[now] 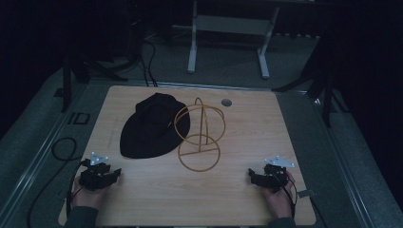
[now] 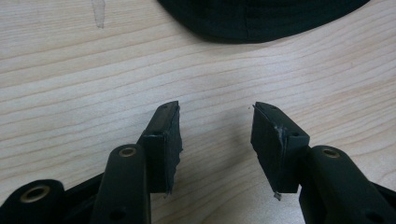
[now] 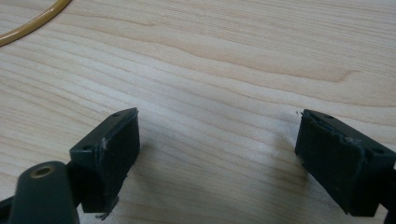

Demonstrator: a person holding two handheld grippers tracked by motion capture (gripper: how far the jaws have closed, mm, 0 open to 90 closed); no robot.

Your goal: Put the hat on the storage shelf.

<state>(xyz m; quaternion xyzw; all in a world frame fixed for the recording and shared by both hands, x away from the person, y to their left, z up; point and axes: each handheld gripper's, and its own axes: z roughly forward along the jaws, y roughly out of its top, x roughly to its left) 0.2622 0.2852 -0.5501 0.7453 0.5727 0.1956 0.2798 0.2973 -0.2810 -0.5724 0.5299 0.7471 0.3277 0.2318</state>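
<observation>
Resting on the table (image 1: 237, 190), both tools, left (image 1: 114, 175) and right (image 1: 252, 176), spread wide, empty, near black hat (image 1: 152, 128)

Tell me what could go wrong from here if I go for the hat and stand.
1. The hat lies against the wire stand, its brim edge at the upright ring. Pulling the hat may drag or tip the stand.
2. The stand is thin wire on a ring base; a bump from the open right tongs could topple it.
3. The hat is limp and flat, so the open left tongs may pinch only a fold and slip.
</observation>
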